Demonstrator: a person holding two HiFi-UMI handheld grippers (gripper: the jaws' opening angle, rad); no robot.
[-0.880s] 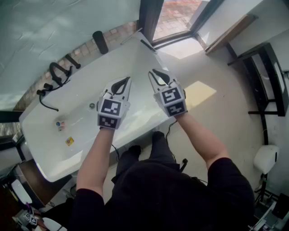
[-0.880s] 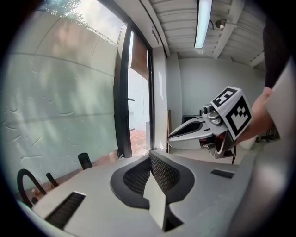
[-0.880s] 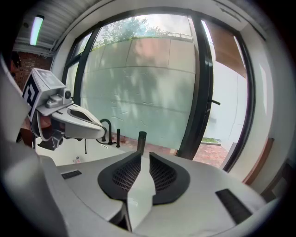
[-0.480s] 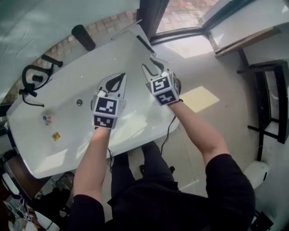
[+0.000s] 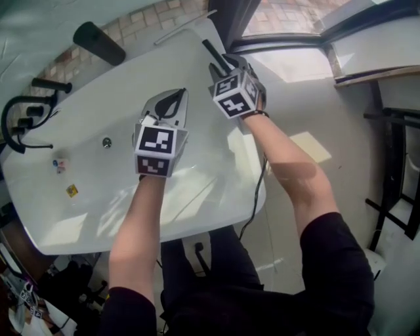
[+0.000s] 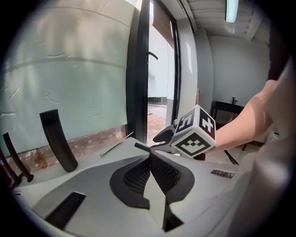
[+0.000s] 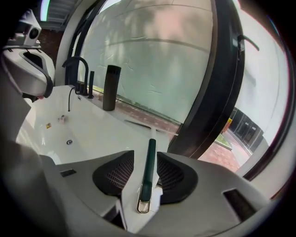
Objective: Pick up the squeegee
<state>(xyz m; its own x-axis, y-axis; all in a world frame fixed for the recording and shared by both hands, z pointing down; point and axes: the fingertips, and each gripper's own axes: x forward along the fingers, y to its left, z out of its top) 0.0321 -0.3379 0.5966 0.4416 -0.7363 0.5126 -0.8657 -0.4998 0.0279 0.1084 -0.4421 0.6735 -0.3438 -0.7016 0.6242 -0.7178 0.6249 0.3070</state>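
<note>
The squeegee (image 7: 149, 159) has a dark green handle with a metal loop and lies on the far corner rim of the white bathtub (image 5: 203, 190), beside the window. Its handle (image 5: 211, 54) points at me, and its thin blade (image 5: 182, 27) runs along the rim. My right gripper (image 7: 144, 162) is open, its two pads on either side of the handle with a small gap at each. In the head view that gripper (image 5: 231, 64) is at the tub's far corner. My left gripper (image 6: 149, 159) is shut on nothing and hovers over the tub (image 5: 176, 98).
A black cylinder (image 5: 98, 42) stands on the far ledge. A black faucet with a hose (image 5: 20, 115) is at the tub's left end. The drain (image 5: 106, 142) and small toys (image 5: 59, 165) lie in the basin. A dark window frame (image 5: 226, 13) rises just behind the squeegee.
My right gripper has moved forward to the tub's far corner and now straddles the squeegee handle. The left gripper has stayed over the tub, shut.
</note>
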